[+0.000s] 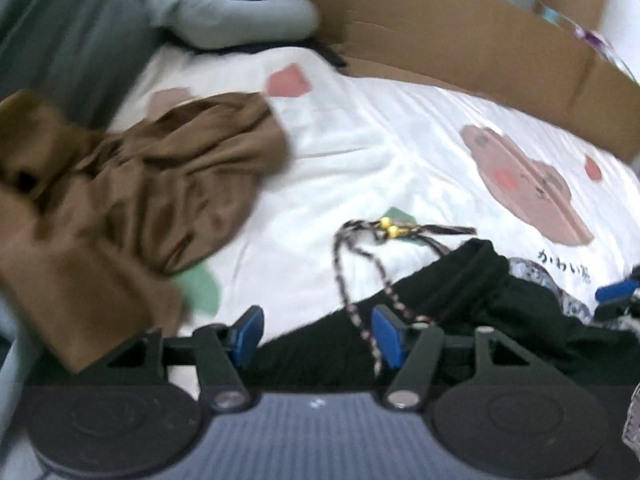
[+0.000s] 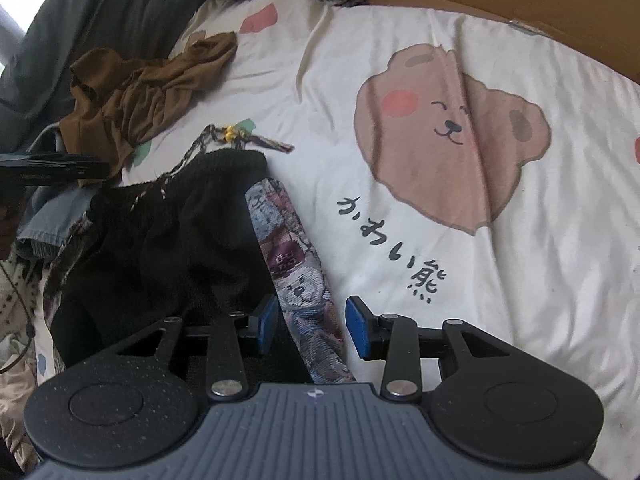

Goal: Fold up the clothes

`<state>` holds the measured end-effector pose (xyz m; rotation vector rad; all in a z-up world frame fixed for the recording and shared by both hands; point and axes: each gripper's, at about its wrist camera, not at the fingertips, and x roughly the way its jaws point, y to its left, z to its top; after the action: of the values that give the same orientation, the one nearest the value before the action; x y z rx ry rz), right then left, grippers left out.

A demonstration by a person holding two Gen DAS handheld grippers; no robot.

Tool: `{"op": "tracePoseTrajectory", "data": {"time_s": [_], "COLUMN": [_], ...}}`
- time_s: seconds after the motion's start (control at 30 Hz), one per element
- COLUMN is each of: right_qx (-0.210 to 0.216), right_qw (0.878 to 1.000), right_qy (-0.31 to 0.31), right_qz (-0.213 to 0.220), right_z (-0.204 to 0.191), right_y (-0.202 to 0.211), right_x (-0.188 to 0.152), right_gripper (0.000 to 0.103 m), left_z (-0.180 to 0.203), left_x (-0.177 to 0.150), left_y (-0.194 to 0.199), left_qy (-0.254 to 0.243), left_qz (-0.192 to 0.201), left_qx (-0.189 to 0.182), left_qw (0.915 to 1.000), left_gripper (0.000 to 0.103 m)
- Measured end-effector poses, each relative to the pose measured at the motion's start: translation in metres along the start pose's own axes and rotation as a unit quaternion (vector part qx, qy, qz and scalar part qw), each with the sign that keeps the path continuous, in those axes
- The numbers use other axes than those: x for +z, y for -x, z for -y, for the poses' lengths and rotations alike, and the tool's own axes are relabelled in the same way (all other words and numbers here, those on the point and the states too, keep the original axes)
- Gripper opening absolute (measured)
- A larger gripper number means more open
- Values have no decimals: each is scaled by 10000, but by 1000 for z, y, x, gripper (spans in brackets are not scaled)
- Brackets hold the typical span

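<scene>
matt black knit garment [image 2: 168, 248], woven bear-patterned strip [image 2: 296, 280], soft creased white bedsheet [image 2: 520, 280], slightly shiny brown cloth [image 1: 152, 184], plain cardboard [image 1: 460, 36].

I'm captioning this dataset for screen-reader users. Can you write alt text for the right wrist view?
The open right gripper hovers over a bear-patterned woven strip beside a black garment on a white bear-print sheet. A crumpled brown garment lies farther back left.
</scene>
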<state>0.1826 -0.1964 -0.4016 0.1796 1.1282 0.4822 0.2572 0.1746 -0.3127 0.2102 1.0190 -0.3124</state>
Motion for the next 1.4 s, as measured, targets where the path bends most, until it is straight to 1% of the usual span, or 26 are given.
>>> {"op": "tracePoseTrajectory", "data": {"time_s": [0.07, 0.17, 0.27, 0.4, 0.5, 0.6, 0.73, 0.83, 0.87, 0.9, 0.93, 0.97, 1.03, 1.07, 1.23, 1.27, 1.3, 1.33, 1.4], "right_qx": [-31, -63, -72, -13, -33, -30, -41, -54, -53, -51, -51, -51, -57, -59, -62, -61, -60, -58, -53], "right_qw": [10000, 10000, 10000, 10000, 9999, 9999, 9999, 9998, 9998, 9998, 9998, 9998, 9998, 9998, 9998, 9997, 9997, 9997, 9998], "right_qy": [-37, -54, -59, -54, -21, -58, -40, -91, -114, -136, -140, -139, -130, -132, -138, -140, -143, -141, -135], "right_qz": [16, 21, 11, -74, -98, -103, -125, -150, -153, -156, -159, -161, -166, -164, -165, -166, -168, -170, -166], "right_z": [2, 3, 5, 4, 3, 3, 3, 6, 7, 8, 8, 8, 9, 9, 10, 10, 10, 9, 10], "right_y": [0, 0, 0, -1, -3, -3, -5, -7, -7, -7, -7, -7, -7, -6, -7, -7, -7, -7, -7], "right_x": [0, -1, -2, -4, -6, -6, -7, -9, -10, -10, -11, -11, -12, -12, -12, -12, -13, -13, -13], "right_gripper": [44, 45, 45, 45, 45, 45, 46, 46, 46, 46, 46, 46, 46, 46, 46, 46, 46, 46, 46], "left_z": [6, 18, 30, 42, 55, 65, 78, 81, 81, 80, 78, 76, 70, 68, 55, 54, 54, 54, 56], "left_x": [8, 20, 30, 38, 42, 46, 45, 44, 45, 46, 47, 48, 50, 52, 57, 58, 58, 58, 57], "left_y": [-11, -23, -32, -50, -67, -79, -95, -102, -104, -106, -108, -109, -113, -115, -123, -124, -124, -123, -121], "left_qy": [-143, -526, -973, -1408, -1892, -2273, -3004, -3438, -3536, -3577, -3580, -3560, -3518, -3497, -3378, -3332, -3283, -3233, -3239], "left_qz": [-20, -81, -98, -232, -281, -218, -201, -157, -150, -174, -214, -254, -334, -373, -570, -606, -640, -670, -688], "left_qx": [-22, -40, 25, -22, 54, 113, 21, -17, -16, -7, -31, -92, -213, -274, -584, -662, -710, -728, -755], "left_qw": [9999, 9986, 9952, 9898, 9815, 9735, 9536, 9389, 9353, 9337, 9335, 9341, 9352, 9357, 9377, 9386, 9397, 9411, 9405], "left_gripper": [62, 60, 60, 59, 59, 59, 58, 57, 57, 55, 53, 48, 44, 40, 29, 19, 5, 5, 4]}}
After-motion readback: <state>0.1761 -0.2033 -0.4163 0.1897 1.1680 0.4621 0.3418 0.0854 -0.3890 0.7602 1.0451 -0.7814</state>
